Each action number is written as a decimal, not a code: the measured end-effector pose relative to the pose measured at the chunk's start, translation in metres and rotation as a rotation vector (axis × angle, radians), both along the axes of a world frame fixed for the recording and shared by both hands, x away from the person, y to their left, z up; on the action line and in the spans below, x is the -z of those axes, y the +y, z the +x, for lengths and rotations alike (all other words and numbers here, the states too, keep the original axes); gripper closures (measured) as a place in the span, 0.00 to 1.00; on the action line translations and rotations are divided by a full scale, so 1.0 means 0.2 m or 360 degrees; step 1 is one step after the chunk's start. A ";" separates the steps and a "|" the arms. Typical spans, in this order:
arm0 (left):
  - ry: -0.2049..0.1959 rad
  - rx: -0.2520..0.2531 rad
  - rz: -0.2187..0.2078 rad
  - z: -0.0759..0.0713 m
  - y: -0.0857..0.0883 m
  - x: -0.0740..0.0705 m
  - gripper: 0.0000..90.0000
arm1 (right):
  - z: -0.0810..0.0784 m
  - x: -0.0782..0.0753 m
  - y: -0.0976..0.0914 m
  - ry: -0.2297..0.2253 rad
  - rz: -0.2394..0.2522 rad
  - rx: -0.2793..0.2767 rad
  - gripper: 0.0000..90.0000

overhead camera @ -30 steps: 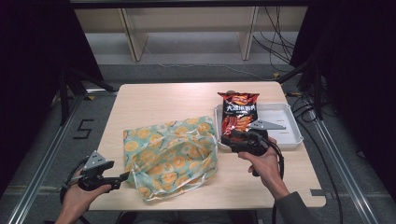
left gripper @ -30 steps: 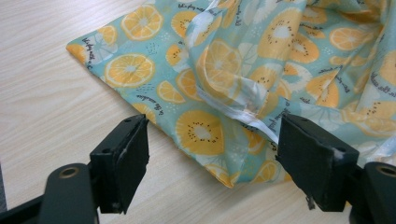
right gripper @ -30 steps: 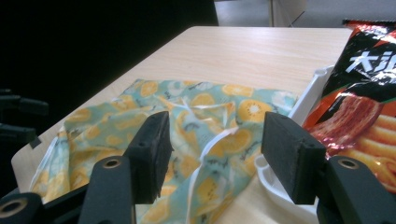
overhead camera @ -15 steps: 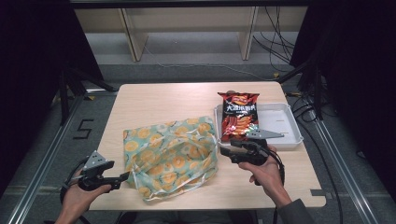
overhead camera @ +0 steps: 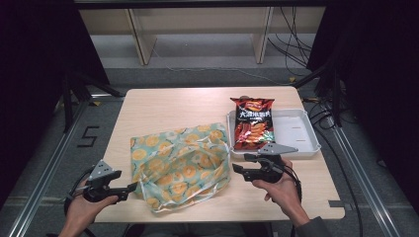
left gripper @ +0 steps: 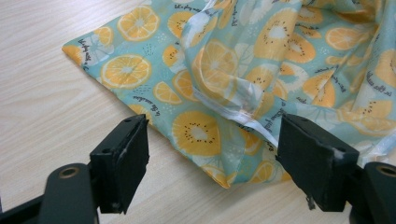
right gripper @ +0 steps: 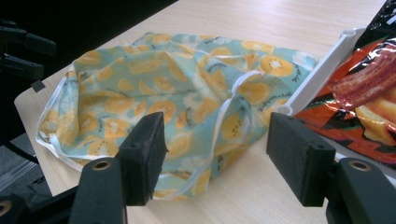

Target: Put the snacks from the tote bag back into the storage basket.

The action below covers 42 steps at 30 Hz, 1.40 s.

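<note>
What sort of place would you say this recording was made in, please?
Probably a lab or test cell set up for recording handling work. A lone wooden table stands between metal floor rails, with loose cables behind it and dark screens at both sides.

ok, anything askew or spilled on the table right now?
Nothing spilled. The chip bag lies half in the white tray, its top end overhanging the far rim. The fruit-print bag lies crumpled, handles loose.

Red chip bag (overhead camera: 253, 122) lying in white tray (overhead camera: 302, 129), overhanging its far rim; light wooden table (overhead camera: 168, 108); cables (overhead camera: 291, 29) on floor beyond.
</note>
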<state>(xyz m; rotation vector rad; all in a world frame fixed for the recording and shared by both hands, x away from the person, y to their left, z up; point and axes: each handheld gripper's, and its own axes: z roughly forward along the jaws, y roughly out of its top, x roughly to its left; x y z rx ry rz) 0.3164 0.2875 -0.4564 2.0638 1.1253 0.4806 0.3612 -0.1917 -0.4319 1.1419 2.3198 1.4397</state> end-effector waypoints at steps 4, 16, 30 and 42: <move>0.0015 0.0024 0.0038 0.00 0.01 0.00 0.27 | -0.02 0.00 -0.01 -0.0020 -0.0005 -0.0013 0.40; 0.0013 0.0022 0.0034 0.00 0.01 0.00 0.27 | -0.10 0.04 -0.01 0.0061 -0.0024 -0.0004 0.37; -0.0010 -0.0002 -0.0008 0.00 0.00 0.01 0.27 | -0.18 0.08 -0.02 0.0046 -0.0195 -0.0034 0.34; 0.0028 0.0008 0.0013 0.00 0.00 0.00 0.27 | -0.25 0.09 -0.04 0.0085 -0.0218 -0.0023 0.32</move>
